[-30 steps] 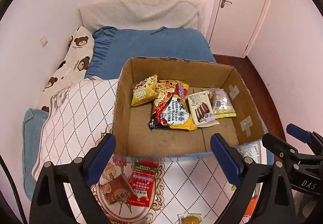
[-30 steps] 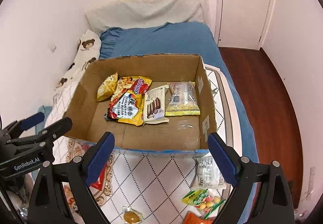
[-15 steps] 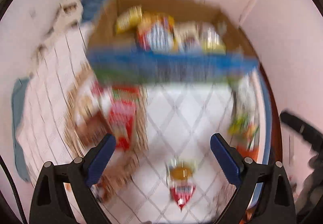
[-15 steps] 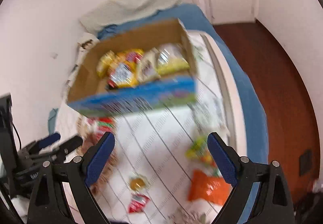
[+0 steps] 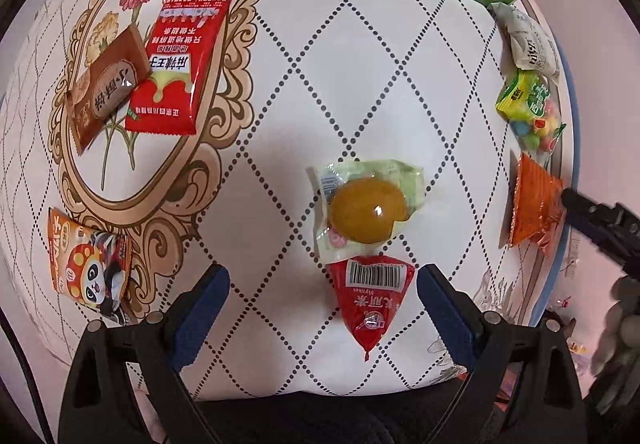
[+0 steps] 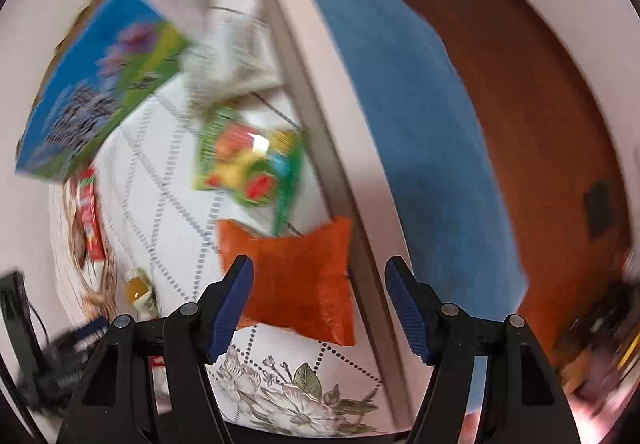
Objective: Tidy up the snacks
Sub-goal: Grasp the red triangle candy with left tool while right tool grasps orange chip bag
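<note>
both rigs look the same tbh: the left gripper [image 5: 322,286] has chunky matte black arms with ribbed blue pads on the fingers [image 5: 208,290] and silver screws at the pivots; the right gripper [image 6: 318,284] matches; thin black cable along the left edge

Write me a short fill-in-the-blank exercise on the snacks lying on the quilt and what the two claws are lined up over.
1. The left claw stands open above a triangular ____ packet.
2. Just beyond that packet lies a clear wrapper holding a round ____ snack.
3. The right claw, its jaws just closing, has the ____ packet between them, not yet pinched.

Missing words: red; yellow; orange
</note>
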`<state>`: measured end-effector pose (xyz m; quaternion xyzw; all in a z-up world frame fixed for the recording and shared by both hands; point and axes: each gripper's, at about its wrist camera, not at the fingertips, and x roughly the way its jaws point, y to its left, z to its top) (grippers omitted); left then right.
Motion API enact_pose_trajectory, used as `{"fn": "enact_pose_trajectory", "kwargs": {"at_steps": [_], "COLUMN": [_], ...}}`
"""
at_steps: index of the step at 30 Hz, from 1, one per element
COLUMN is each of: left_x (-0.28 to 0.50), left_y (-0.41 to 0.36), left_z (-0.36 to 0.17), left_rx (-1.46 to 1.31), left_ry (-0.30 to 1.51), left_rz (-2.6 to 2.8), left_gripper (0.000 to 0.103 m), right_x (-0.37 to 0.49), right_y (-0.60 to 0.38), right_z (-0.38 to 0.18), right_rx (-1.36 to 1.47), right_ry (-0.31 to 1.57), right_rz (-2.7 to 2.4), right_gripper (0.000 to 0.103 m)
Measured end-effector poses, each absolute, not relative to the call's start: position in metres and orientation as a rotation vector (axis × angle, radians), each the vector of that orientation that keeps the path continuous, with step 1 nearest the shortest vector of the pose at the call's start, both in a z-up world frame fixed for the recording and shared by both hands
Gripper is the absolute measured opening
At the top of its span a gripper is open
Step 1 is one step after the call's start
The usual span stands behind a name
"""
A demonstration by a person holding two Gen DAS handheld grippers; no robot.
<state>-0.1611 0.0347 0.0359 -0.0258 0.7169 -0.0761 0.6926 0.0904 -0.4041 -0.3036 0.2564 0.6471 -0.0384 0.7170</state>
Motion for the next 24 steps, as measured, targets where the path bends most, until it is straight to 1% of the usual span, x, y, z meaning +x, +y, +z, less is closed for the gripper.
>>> {"fn": "enact_pose_trajectory", "kwargs": {"at_steps": [1,3,7,9,10,13,18,19,21,22,24], "left_x": [-0.163,-0.167,-0.172,-0.175,-0.177,-0.182,-0.189,-0.19,-0.192,-0.192,-0.192], "left_y": [0.035,0.037,0.036,0.036,0.034,0.023,0.002,0.0,-0.001,-0.001,0.004], "left_z": [0.036,0.036,0.038,0.038,0.037,0.029,0.0,-0.006,-0.017,-0.021,-0.02], "left_rx": [-0.056,-0.057,-0.064,-0.063,-0.06,-0.053,-0.067,-0.073,-0.09,-0.097,-0.106], "left_ry": [1.601,1.594,1.593,1.6,1.603,1.633,1.707,1.718,1.748,1.754,1.737], "left_rz": [-0.167,-0.165,-0.174,-0.188,-0.195,-0.23,-0.294,-0.293,-0.29,-0.28,-0.259], "left_gripper": [0.096,0.096,0.096,0.096,0.096,0.096,0.095,0.092,0.066,0.064,0.049], "right_x": [0.085,0.075,0.057,0.051,0.05,0.057,0.086,0.093,0.103,0.106,0.109], "right_y": [-0.4,-0.388,-0.337,-0.325,-0.321,-0.322,-0.334,-0.334,-0.33,-0.327,-0.321], "right_z": [-0.313,-0.317,-0.309,-0.295,-0.283,-0.265,-0.289,-0.296,-0.311,-0.317,-0.327], "right_rx": [0.608,0.643,0.615,0.542,0.461,0.301,0.331,0.331,0.33,0.329,0.314], "right_ry": [1.443,1.454,1.53,1.526,1.499,1.424,1.455,1.463,1.493,1.509,1.528], "right_rz": [-0.068,-0.024,0.195,0.233,0.228,0.153,0.114,0.12,0.121,0.129,0.118], "right_gripper": [0.065,0.065,0.065,0.069,0.073,0.081,0.082,0.082,0.082,0.082,0.075]}}
